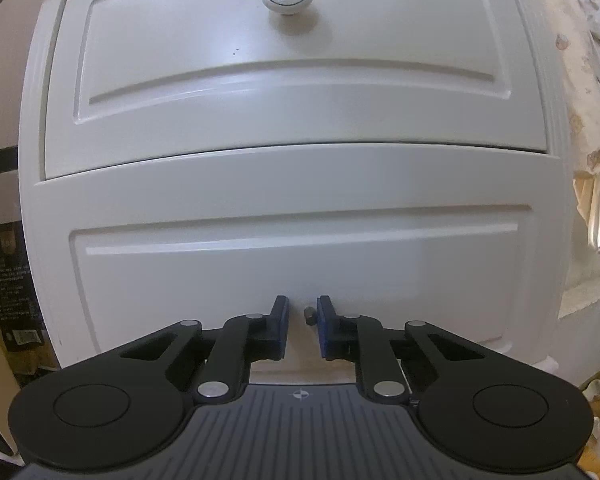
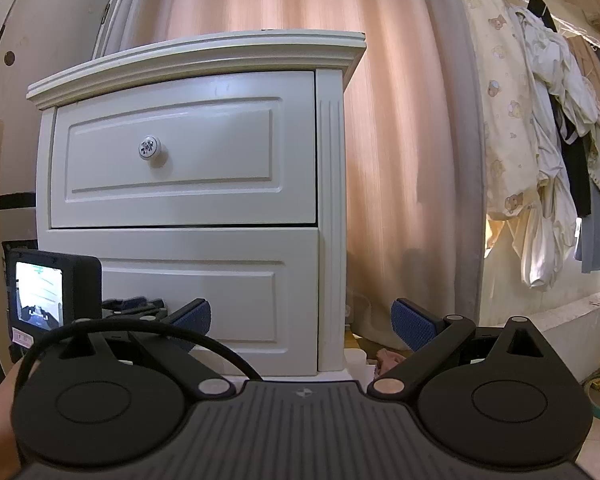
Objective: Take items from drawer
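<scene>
The left gripper [image 1: 303, 322] is nearly closing around the lower drawer's [image 1: 300, 264] bare screw stub [image 1: 308, 315] at six o'clock, not visibly clamping; the pads could slip off it. The right gripper [image 2: 301, 322] is hanging wide, empty.

hidden: lower drawer [image 1: 300, 264] bottom behind left tool [image 1: 303, 330] | unclear: tool touching metal stud [image 1: 309, 314]?

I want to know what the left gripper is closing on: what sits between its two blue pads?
In the left wrist view, a small metal stud on the lower drawer front sits between the left gripper pads, near the right one.
</scene>
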Action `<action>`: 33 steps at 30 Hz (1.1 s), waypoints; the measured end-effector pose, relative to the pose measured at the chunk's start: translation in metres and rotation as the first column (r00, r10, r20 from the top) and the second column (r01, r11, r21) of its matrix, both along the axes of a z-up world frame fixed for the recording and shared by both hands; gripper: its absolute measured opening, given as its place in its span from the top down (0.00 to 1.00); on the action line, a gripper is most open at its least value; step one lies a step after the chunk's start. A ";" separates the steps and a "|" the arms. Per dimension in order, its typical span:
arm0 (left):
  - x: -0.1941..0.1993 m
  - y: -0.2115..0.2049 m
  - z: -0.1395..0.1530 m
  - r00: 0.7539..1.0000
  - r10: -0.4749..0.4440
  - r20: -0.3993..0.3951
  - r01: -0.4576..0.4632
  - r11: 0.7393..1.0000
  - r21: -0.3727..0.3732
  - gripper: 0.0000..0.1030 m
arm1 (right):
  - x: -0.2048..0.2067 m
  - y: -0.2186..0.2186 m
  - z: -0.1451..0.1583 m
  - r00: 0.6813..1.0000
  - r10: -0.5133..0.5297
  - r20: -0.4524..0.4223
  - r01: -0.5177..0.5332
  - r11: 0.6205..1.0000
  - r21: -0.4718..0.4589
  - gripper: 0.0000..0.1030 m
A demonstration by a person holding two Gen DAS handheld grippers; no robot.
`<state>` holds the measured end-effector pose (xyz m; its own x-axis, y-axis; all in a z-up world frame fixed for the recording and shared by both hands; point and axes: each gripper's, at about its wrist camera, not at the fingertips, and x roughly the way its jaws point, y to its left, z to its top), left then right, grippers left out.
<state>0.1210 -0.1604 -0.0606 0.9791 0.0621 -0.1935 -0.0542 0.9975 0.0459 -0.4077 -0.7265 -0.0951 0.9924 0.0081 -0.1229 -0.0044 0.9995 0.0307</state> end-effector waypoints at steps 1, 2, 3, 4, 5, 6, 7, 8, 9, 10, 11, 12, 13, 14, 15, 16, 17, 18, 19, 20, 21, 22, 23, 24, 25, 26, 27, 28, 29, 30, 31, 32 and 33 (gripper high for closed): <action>-0.001 -0.002 0.000 1.000 0.000 -0.004 0.000 1.000 -0.004 0.87 | 0.000 0.000 0.000 1.000 -0.001 -0.001 0.001 1.000 0.003 0.00; -0.007 0.001 -0.001 1.000 -0.002 -0.010 0.002 1.000 -0.008 0.87 | 0.000 -0.001 0.000 1.000 -0.001 -0.001 0.001 1.000 0.005 0.00; -0.015 0.005 -0.003 1.000 -0.004 -0.017 0.004 1.000 -0.013 0.88 | 0.000 -0.001 -0.001 1.000 0.000 -0.001 0.000 1.000 0.007 0.00; -0.018 0.007 -0.004 1.000 -0.007 -0.028 0.007 1.000 -0.021 0.88 | 0.000 -0.001 -0.001 1.000 0.000 0.000 0.000 1.000 0.009 0.00; -0.020 0.009 -0.005 0.999 -0.011 -0.040 0.010 1.000 -0.030 0.88 | 0.000 -0.002 0.000 1.000 0.000 0.001 0.000 1.000 0.010 0.00; -0.023 0.007 -0.008 0.999 -0.009 -0.037 0.009 1.000 -0.022 0.88 | 0.000 -0.002 -0.001 1.000 0.001 0.001 -0.001 1.000 0.010 0.00; -0.025 0.004 -0.010 1.000 -0.007 -0.030 0.007 1.000 -0.011 0.88 | 0.000 -0.002 -0.001 1.000 0.001 0.002 -0.001 1.000 0.010 0.00; -0.028 0.001 -0.012 1.000 -0.005 -0.025 0.005 1.000 0.000 0.88 | 0.000 -0.002 -0.001 1.000 0.002 0.002 -0.002 1.000 0.011 0.00; -0.030 -0.002 -0.014 1.000 -0.003 -0.020 0.003 1.000 0.011 0.89 | 0.001 -0.002 -0.001 1.000 0.002 0.001 -0.002 1.000 0.012 0.00; -0.032 -0.005 -0.014 1.000 -0.001 -0.013 0.001 1.000 0.017 0.89 | 0.001 -0.003 -0.001 1.000 0.001 0.002 -0.001 1.000 0.013 0.00; -0.035 -0.006 -0.015 1.000 0.002 -0.005 -0.001 1.000 0.024 0.89 | 0.001 -0.003 -0.001 1.000 0.001 0.002 -0.001 1.000 0.013 0.00; -0.038 -0.007 -0.015 1.000 0.004 0.003 -0.004 0.999 0.033 0.89 | 0.001 -0.003 -0.001 1.000 -0.001 0.002 0.001 1.000 0.012 0.00; -0.039 -0.008 -0.014 1.000 0.003 0.005 -0.003 0.999 0.032 0.89 | 0.001 -0.004 -0.002 1.000 -0.003 0.000 0.003 1.000 0.012 0.00; -0.040 -0.010 -0.014 1.000 0.001 0.001 -0.001 1.000 0.023 0.89 | 0.002 -0.005 -0.002 1.000 -0.004 -0.002 0.004 1.000 0.015 0.00; -0.041 -0.011 -0.013 1.000 0.000 -0.005 0.000 1.000 0.015 0.92 | 0.002 -0.005 -0.002 1.000 -0.004 -0.004 0.004 1.000 0.018 0.00; -0.043 -0.012 -0.013 1.000 0.000 -0.011 0.000 1.000 0.006 0.94 | 0.002 -0.006 -0.002 1.000 -0.004 -0.004 0.004 1.000 0.019 0.00; -0.044 -0.013 -0.012 1.000 -0.001 -0.017 0.001 1.000 -0.003 0.95 | 0.002 -0.006 -0.003 1.000 -0.004 -0.003 0.004 1.000 0.020 0.00; -0.046 -0.014 -0.012 1.000 -0.001 -0.021 0.000 1.000 -0.013 0.95 | 0.002 -0.006 -0.003 1.000 -0.005 -0.002 0.005 1.000 0.021 0.00; -0.049 -0.015 -0.012 1.000 0.001 -0.024 -0.001 1.000 -0.022 0.95 | 0.002 -0.006 -0.003 1.000 -0.004 -0.002 0.004 1.000 0.023 0.00; -0.052 -0.017 -0.011 1.000 0.003 -0.026 -0.003 1.000 -0.028 0.95 | 0.003 -0.006 -0.003 1.000 -0.004 -0.002 0.004 1.000 0.024 0.00; -0.054 -0.020 -0.011 1.000 0.005 -0.027 -0.005 0.999 -0.034 0.95 | 0.003 -0.007 -0.002 1.000 -0.003 -0.002 0.003 1.000 0.024 0.00; -0.057 -0.022 -0.011 1.000 0.007 -0.029 -0.008 0.999 -0.039 0.95 | 0.003 -0.007 -0.002 1.000 -0.003 -0.002 0.003 1.000 0.024 0.00; -0.063 -0.026 -0.011 1.000 0.009 -0.029 -0.010 0.999 -0.042 0.95 | 0.003 -0.007 -0.002 1.000 -0.002 -0.001 0.002 1.000 0.024 0.00; -0.063 -0.030 -0.011 1.000 0.010 -0.029 -0.011 0.999 -0.045 0.95 | 0.002 -0.007 -0.003 1.000 -0.002 -0.001 0.002 1.000 0.023 0.00; -0.061 -0.034 -0.011 1.000 0.011 -0.029 -0.013 0.999 -0.048 0.96 | 0.002 -0.007 -0.003 1.000 -0.002 0.000 0.002 1.000 0.023 0.00; -0.066 -0.038 -0.014 1.000 0.012 -0.028 -0.014 0.999 -0.048 0.96 | 0.002 -0.008 -0.003 1.000 -0.002 -0.001 0.002 1.000 0.023 0.00; -0.074 -0.041 -0.017 1.000 0.014 -0.025 -0.015 0.999 -0.047 0.96 | 0.003 -0.008 -0.003 1.000 -0.002 -0.002 0.002 1.000 0.024 0.00; -0.081 -0.045 -0.020 1.000 0.015 -0.023 -0.016 0.999 -0.046 0.96 | 0.003 -0.009 -0.003 1.000 -0.003 -0.003 0.003 1.000 0.026 0.00; -0.081 -0.046 -0.025 1.000 0.016 -0.020 -0.017 0.999 -0.043 0.96 | 0.003 -0.009 -0.003 1.000 -0.003 -0.004 0.003 1.000 0.026 0.00; -0.080 -0.047 -0.031 1.000 0.017 -0.016 -0.017 0.999 -0.040 0.96 | 0.003 -0.009 -0.003 1.000 -0.004 -0.004 0.004 1.000 0.026 0.00; -0.078 -0.048 -0.038 1.000 0.017 -0.012 -0.018 0.999 -0.036 0.96 | 0.003 -0.009 -0.003 1.000 -0.005 -0.003 0.005 1.000 0.025 0.00; -0.085 -0.049 -0.041 1.000 0.018 -0.011 -0.018 0.999 -0.039 0.97 | 0.003 -0.009 -0.004 1.000 -0.007 -0.002 0.007 1.000 0.024 0.00; -0.094 -0.051 -0.045 1.000 0.018 -0.011 -0.018 0.999 -0.044 0.97 | 0.002 -0.009 -0.004 1.000 -0.007 0.000 0.007 1.000 0.025 0.00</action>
